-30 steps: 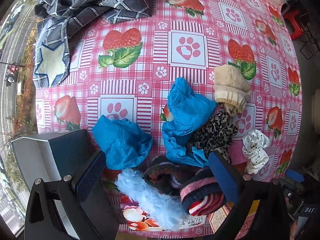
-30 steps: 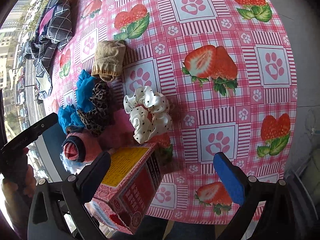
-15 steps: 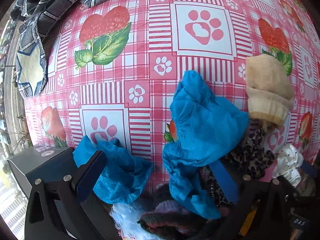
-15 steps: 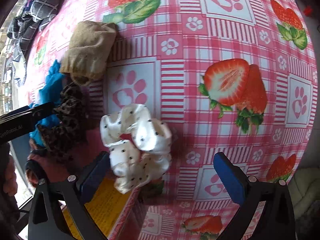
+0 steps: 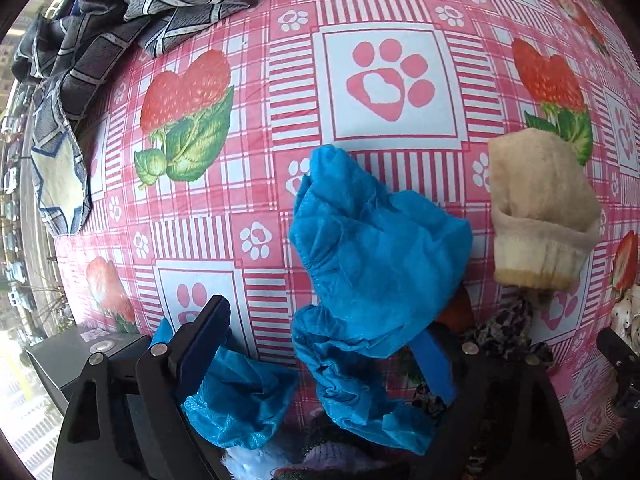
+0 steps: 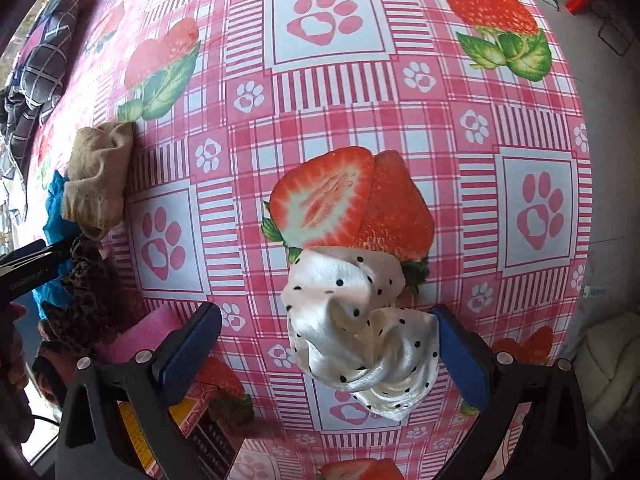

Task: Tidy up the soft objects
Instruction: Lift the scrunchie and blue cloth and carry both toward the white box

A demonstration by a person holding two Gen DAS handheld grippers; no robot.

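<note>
Left wrist view: left gripper (image 5: 320, 354) jaws spread wide around blue cloth (image 5: 376, 256), frame center, not clamped. Right gripper (image 6: 324, 350) wide open, white dotted scrunchie (image 6: 360, 336) between fingers, lower center. Tan sock (image 6: 98, 178) left, farther back.

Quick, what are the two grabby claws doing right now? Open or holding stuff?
Left gripper: open, jaws spread around the blue shoe cover, not squeezing it.
Right gripper: open, the white polka-dot scrunchie between its jaws, against the right one.

left gripper (image 5: 320, 344) low over table, jaws apart, right gripper (image 6: 328, 344) likewise, jaws wide
</note>
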